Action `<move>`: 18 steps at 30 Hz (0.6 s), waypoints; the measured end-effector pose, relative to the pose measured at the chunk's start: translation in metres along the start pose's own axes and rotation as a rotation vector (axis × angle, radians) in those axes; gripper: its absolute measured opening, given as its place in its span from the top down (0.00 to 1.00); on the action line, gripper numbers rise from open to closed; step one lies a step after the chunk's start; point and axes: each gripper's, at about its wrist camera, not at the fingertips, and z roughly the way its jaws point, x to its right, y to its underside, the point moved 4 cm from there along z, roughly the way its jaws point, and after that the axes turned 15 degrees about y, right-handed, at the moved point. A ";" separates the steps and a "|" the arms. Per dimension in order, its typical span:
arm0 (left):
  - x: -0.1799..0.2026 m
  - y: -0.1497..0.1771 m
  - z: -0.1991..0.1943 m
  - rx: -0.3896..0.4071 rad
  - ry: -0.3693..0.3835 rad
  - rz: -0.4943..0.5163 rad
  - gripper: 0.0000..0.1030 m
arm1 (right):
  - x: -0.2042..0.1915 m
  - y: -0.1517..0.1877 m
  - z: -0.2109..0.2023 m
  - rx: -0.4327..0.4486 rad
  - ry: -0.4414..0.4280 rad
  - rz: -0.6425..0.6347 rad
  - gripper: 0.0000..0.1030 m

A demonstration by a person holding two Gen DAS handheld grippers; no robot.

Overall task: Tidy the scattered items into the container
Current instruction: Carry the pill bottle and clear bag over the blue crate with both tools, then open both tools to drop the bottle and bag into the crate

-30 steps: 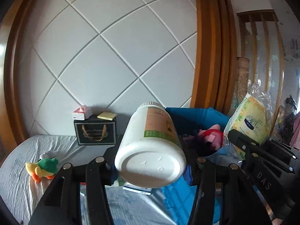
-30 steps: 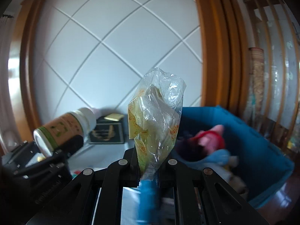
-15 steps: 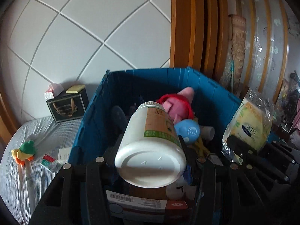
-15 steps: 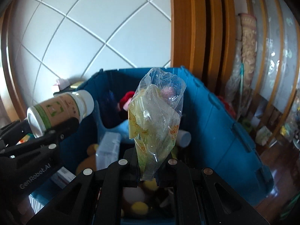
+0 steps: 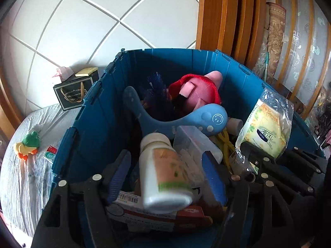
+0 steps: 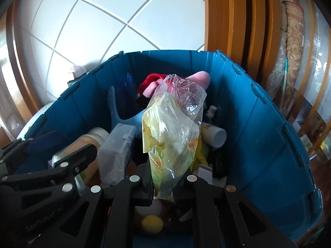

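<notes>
The blue crate [image 5: 91, 122] holds a pink plush toy [image 5: 198, 91], a blue whale-shaped toy [image 5: 186, 119], a clear plastic case [image 5: 196, 144] and boxes. My left gripper [image 5: 165, 173] is open above the crate. The white bottle [image 5: 163, 173] is blurred between its spread fingers, dropping into the crate. My right gripper [image 6: 163, 186] is shut on a clear plastic bag of tissues [image 6: 171, 136], held upright over the crate [image 6: 258, 124]. The bag also shows in the left wrist view [image 5: 266, 132]. The bottle [image 6: 91, 144] lies low at the left in the right wrist view.
A grey cloth-covered surface [image 5: 20, 175] left of the crate carries a small plush duck [image 5: 28, 144], a small green-and-red packet [image 5: 50, 154] and a black gift box [image 5: 74, 93]. A white quilted wall is behind. Wooden frames and curtains stand to the right.
Both grippers moved forward and tilted down over the crate. My left gripper opened and let go of the white bottle, which is falling into the crate. The right still holds the bag.
</notes>
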 end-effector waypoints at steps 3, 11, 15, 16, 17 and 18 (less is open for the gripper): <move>-0.002 0.002 -0.003 0.004 0.002 -0.008 0.31 | 0.002 0.000 0.000 -0.002 0.003 0.005 0.75; -0.001 0.008 -0.018 0.030 -0.007 -0.004 0.29 | 0.019 0.003 -0.013 0.019 0.045 0.034 0.45; 0.002 0.013 -0.029 0.050 -0.014 0.004 0.29 | 0.031 0.005 -0.025 0.038 0.067 0.052 0.40; 0.002 0.015 -0.033 0.055 -0.013 0.006 0.29 | 0.034 0.005 -0.028 0.042 0.070 0.057 0.40; 0.003 0.017 -0.036 0.060 -0.013 0.006 0.29 | 0.036 0.006 -0.032 0.046 0.073 0.063 0.39; 0.004 0.019 -0.040 0.066 -0.012 0.008 0.29 | 0.038 0.008 -0.036 0.053 0.073 0.069 0.37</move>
